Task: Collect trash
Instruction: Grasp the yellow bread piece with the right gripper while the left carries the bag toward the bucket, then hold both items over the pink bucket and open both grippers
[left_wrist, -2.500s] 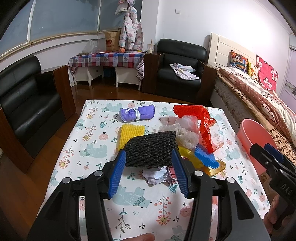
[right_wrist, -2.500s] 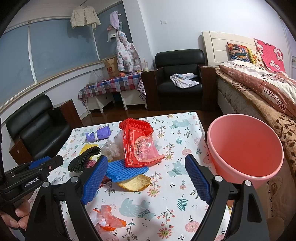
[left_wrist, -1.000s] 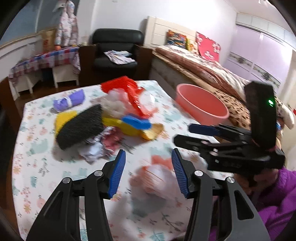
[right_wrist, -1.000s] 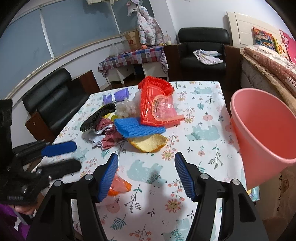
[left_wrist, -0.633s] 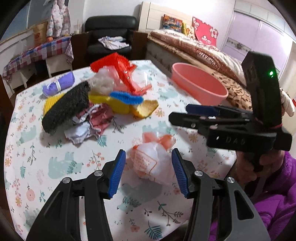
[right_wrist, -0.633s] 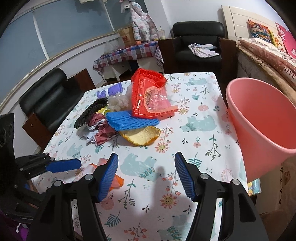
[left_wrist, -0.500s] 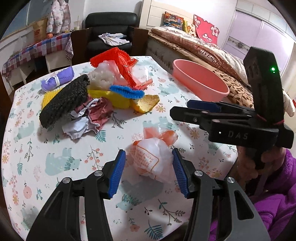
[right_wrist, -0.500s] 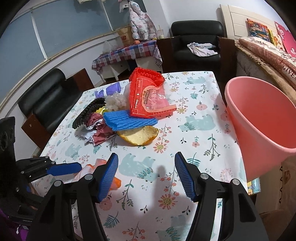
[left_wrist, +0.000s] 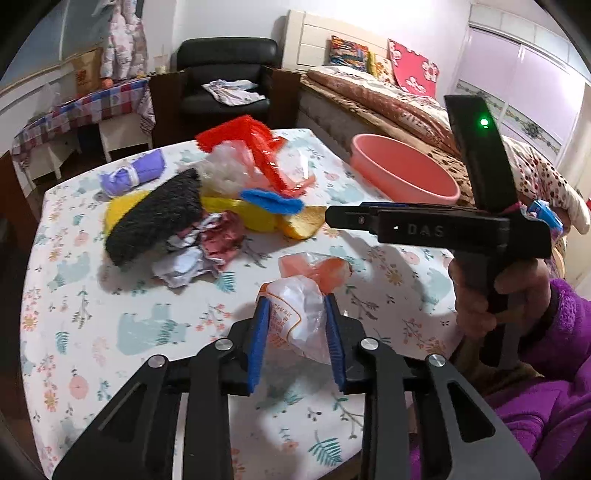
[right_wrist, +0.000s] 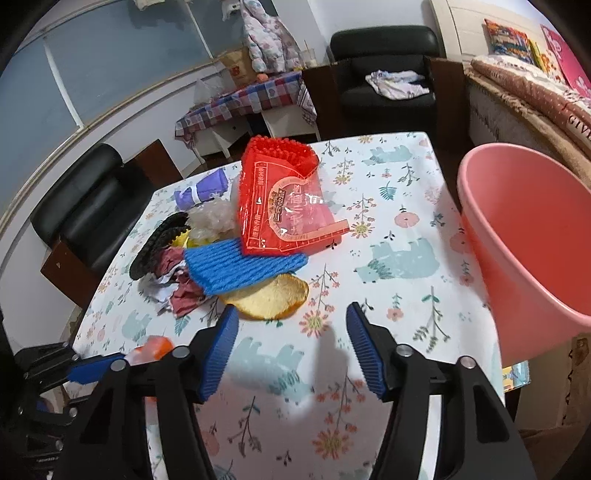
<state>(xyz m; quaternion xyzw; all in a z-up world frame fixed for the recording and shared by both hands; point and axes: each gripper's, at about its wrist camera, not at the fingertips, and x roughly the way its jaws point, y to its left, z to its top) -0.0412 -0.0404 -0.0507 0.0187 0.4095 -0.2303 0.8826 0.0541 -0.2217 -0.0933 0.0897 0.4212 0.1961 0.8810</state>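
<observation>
From my left wrist view, my left claw (left_wrist: 297, 334) is closing, its blue pads already pressed against both sides of a crumpled clear plastic bag (left_wrist: 299, 306) with orange print, which sits near the front edge of the table (left_wrist: 74, 288). Farther back on the flowered cloth lies the trash pile (left_wrist: 207, 206): a black mesh piece, yellow and blue foam nets, crumpled paper, a red wrapper. The pink basin (left_wrist: 402, 173) stands beyond the table's right side. My right claw (left_wrist: 332, 218) reaches in from the right, held by my hand (left_wrist: 495, 291) in a purple sleeve.

From my right wrist view, my right claw (right_wrist: 291, 350) is closing with nothing between its pads, hovering above bare tablecloth just before the orange peel-like piece (right_wrist: 269, 295) and blue net (right_wrist: 243, 266). The pink basin (right_wrist: 524, 236) is at the right, off the table's edge. The left claw shows at lower left, its tips on the bag (right_wrist: 151, 349).
</observation>
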